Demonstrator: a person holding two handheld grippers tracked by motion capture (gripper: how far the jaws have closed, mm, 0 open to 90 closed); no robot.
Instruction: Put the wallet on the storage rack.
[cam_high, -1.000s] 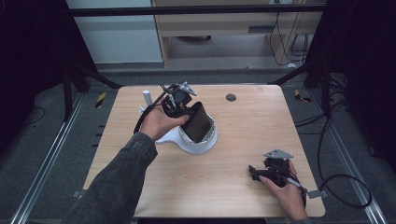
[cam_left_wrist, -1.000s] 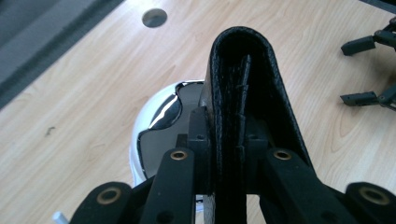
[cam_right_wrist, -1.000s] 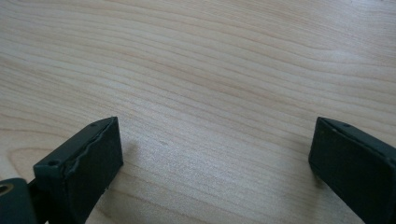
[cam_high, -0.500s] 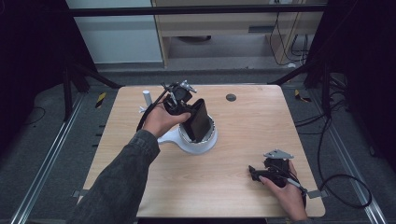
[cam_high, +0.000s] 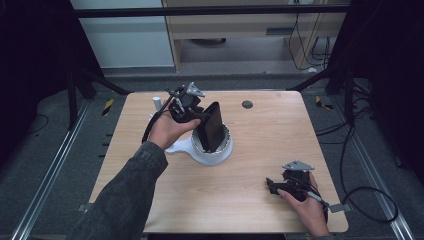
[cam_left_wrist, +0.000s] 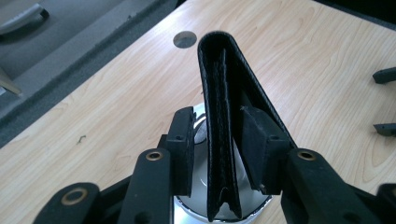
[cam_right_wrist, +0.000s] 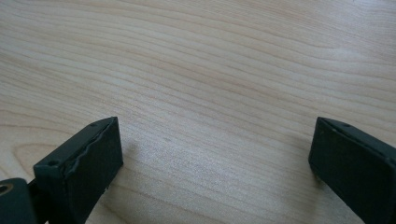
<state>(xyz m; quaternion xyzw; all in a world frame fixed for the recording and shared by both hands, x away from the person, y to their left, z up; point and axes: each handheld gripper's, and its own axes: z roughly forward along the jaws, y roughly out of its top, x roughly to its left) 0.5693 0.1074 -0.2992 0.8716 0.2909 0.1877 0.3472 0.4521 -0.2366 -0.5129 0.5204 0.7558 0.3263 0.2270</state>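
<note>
No writing can be read on the black wallet (cam_left_wrist: 224, 116), upright in the white bowl (cam_high: 212, 152) at frame centre. The left gripper (cam_left_wrist: 217, 140) has just been opening, wallet between its loosened pads; the right gripper (cam_right_wrist: 212, 158) gapes wide, lower right, over bare tabletop (cam_high: 260, 150)

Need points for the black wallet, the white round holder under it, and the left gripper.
wallet (cam_left_wrist: 219, 116): left gripper view, on its open front edge.
white holder (cam_high: 210, 156): high view, on its front rim.
left gripper (cam_left_wrist: 215, 140): left gripper view, midway between its fingertips, with the wallet between them.

Lab: black-curtained frame (cam_high: 360, 75), loose cables (cam_high: 350, 150), wooden test table (cam_high: 280, 130)
</note>
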